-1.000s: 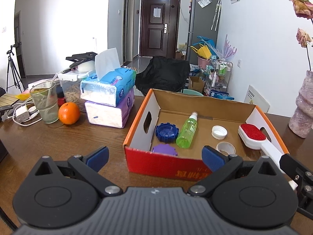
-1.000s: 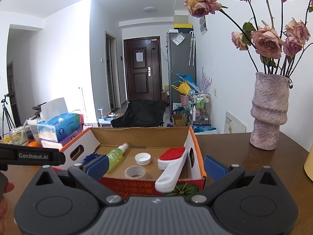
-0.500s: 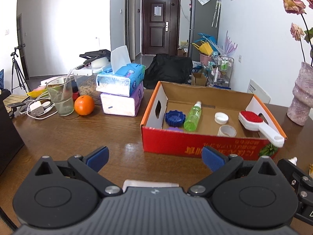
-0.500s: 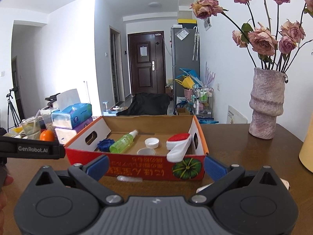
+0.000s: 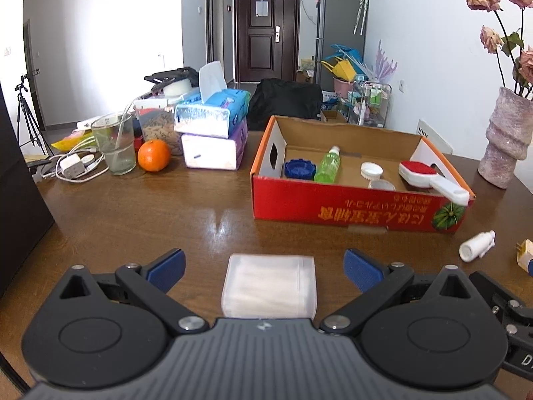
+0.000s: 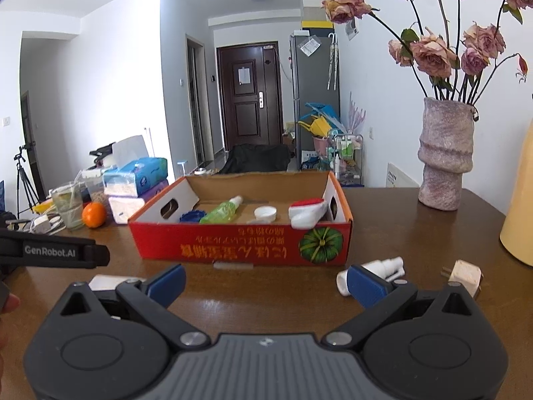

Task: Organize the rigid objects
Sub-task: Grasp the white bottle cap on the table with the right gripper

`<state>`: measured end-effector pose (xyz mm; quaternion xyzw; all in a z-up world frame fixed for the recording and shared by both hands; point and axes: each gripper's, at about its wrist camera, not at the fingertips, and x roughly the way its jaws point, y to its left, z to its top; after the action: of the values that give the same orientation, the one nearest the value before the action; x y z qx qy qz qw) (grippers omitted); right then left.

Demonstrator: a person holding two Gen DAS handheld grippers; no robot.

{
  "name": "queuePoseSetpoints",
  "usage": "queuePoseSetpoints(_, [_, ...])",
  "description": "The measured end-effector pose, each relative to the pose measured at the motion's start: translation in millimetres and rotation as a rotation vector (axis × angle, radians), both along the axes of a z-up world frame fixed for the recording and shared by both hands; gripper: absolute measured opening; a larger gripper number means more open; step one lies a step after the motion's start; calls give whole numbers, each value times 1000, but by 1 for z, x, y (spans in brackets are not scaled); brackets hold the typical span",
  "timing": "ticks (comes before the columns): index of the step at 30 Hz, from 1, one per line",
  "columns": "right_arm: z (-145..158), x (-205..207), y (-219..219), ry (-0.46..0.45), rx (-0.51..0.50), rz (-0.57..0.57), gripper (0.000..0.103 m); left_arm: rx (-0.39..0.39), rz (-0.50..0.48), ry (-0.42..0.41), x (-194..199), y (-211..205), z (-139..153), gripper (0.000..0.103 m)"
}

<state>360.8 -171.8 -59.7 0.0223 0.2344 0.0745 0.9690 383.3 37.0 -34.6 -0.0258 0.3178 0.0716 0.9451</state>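
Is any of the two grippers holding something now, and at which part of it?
Nothing is held. The left gripper is open, with the clear plastic box lying between its fingers untouched. The right gripper is open too.

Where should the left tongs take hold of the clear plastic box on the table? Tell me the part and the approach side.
Grip the clear plastic box across its two short side walls, coming straight down from above. It lies flat on the table, centred between the open left tongs, and its flat, parallel sides look narrower than the gap between the fingers.
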Motion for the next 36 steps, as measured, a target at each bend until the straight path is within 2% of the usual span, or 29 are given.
queuePoseSetpoints(14, [-29,-26,16,93,-42,34,103,-20,-56,84,-31,12,-25,103])
queuePoseSetpoints(25, [-52,-20,38,174,-80,92,102,-35,-73,121,-32,20,-37,103])
queuePoseSetpoints(29, [-62,-11,47,203,-109,112,95,-44,-78,127,-31,21,-39,103])
queuePoseSetpoints(34, [-67,0,56,217,-135,130,92,-52,-76,138,-28,22,-42,103])
queuePoseSetpoints(36, [-71,5,58,236,-137,137,84,-54,-74,142,-27,23,-43,103])
